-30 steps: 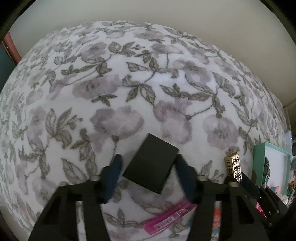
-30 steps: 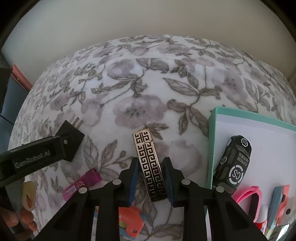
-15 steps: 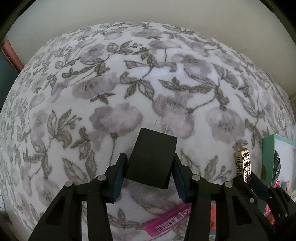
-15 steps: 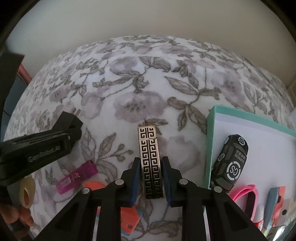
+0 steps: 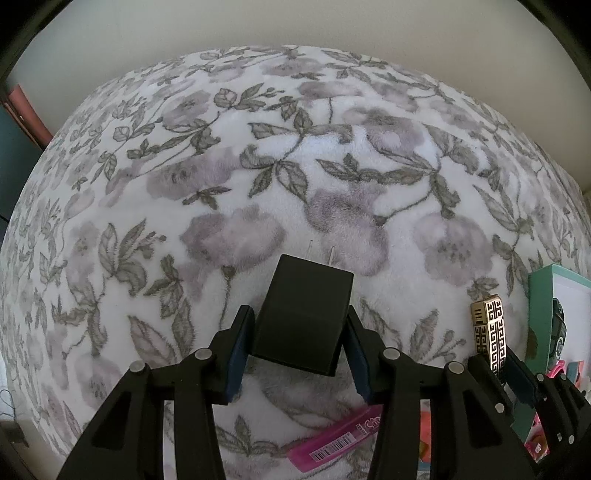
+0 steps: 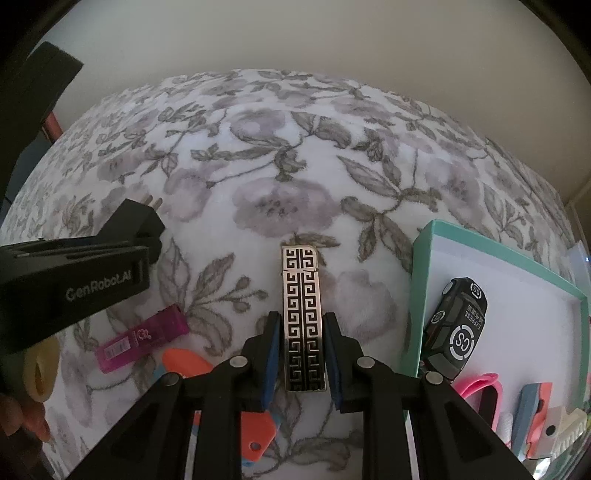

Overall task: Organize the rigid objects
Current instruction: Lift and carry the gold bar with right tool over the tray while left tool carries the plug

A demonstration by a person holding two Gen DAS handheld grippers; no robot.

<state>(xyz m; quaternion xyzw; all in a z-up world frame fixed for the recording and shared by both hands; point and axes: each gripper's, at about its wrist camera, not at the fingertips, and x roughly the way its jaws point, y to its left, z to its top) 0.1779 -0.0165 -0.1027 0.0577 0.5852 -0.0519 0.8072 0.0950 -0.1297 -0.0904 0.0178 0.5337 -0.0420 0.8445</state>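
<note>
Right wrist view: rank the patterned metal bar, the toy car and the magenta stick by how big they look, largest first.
1. patterned metal bar, though it is nearest the camera, gripped by the right gripper, so this may flatter it.
2. toy car in the teal box.
3. magenta stick, close to the car in length but slimmer.

A home, most likely a bedroom: a plush fleece blanket [image 5: 258, 192] printed with grey-mauve flowers and leaves covers the whole surface, and a plain cream wall [image 5: 295, 26] rises right behind it. Small household odds and ends lie scattered on the blanket.
</note>
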